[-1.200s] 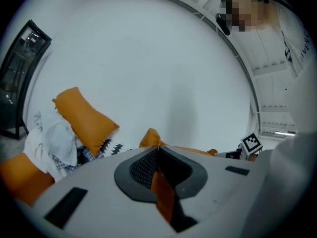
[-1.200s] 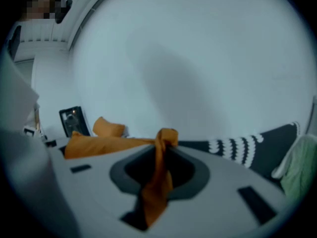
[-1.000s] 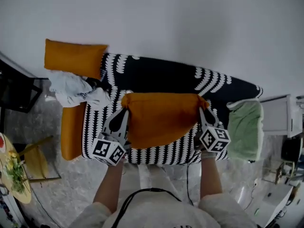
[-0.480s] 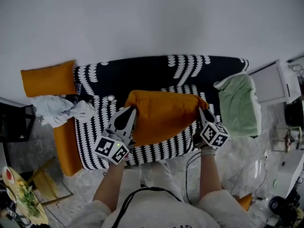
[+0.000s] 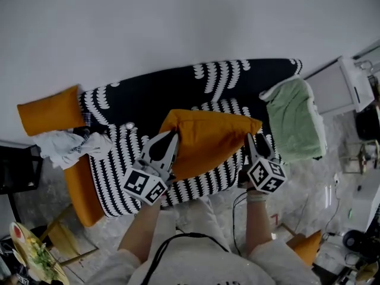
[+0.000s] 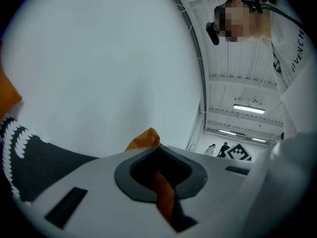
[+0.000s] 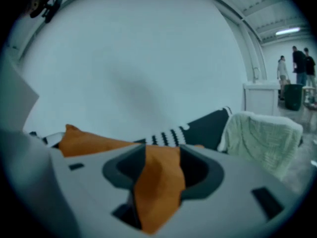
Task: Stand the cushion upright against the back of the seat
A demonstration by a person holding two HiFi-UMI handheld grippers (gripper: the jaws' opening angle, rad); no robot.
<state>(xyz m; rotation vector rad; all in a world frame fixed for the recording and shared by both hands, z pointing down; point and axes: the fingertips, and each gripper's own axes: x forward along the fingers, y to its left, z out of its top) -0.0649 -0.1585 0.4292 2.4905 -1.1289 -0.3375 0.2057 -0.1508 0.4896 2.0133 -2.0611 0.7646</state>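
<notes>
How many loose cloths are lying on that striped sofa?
2. A pale green towel is draped over the right end of the sofa as the head view shows it. A crumpled white cloth lies at its left end. More could be hidden under the orange cushion.

A plain white wall (image 5: 178, 22) fills the far side. The floor (image 5: 309, 200) is grey and marbled, with a white cabinet (image 5: 341, 85) at the right and a black piece of furniture (image 5: 16, 165) at the left edge. Strip lights (image 6: 249, 108) glow on a white ribbed ceiling (image 6: 237, 78).
</notes>
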